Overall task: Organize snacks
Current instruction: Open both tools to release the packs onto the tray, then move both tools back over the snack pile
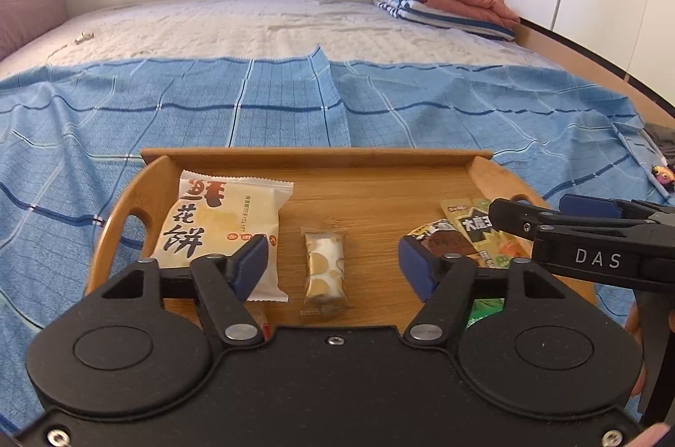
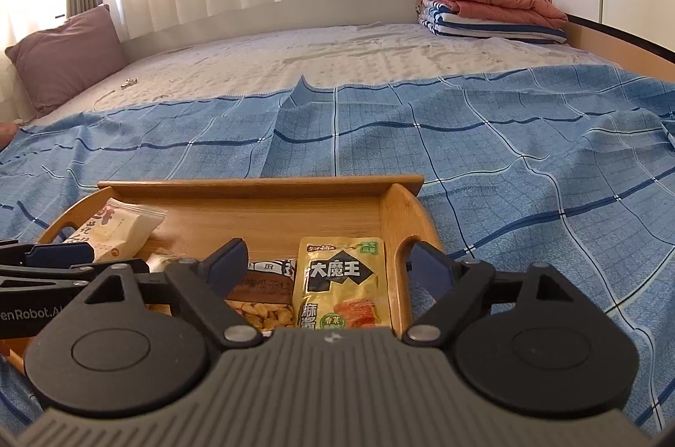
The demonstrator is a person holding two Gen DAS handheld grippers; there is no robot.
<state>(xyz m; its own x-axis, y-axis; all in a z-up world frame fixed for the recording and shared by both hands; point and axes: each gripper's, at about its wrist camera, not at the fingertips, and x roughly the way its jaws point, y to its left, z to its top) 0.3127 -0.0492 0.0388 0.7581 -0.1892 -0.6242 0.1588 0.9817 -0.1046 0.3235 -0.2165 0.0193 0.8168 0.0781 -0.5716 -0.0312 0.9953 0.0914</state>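
A wooden tray (image 1: 367, 194) (image 2: 261, 211) lies on the blue checked bedspread and holds several snacks. A cream flower-cake packet (image 1: 219, 227) (image 2: 122, 227) lies at its left. A small gold-and-white candy (image 1: 325, 270) lies in the middle. A brown seed packet (image 1: 443, 236) (image 2: 265, 286) and a yellow-green packet (image 1: 476, 223) (image 2: 341, 278) lie at the right. My left gripper (image 1: 333, 261) is open and empty just above the candy. My right gripper (image 2: 329, 261) (image 1: 548, 215) is open and empty above the yellow-green packet.
The blue bedspread (image 1: 253, 101) (image 2: 506, 160) covers the near half of the bed. Folded blankets (image 1: 443, 0) (image 2: 489, 8) are stacked at the far right corner. A mauve pillow (image 2: 67, 55) lies at the far left. Curtains hang behind the bed.
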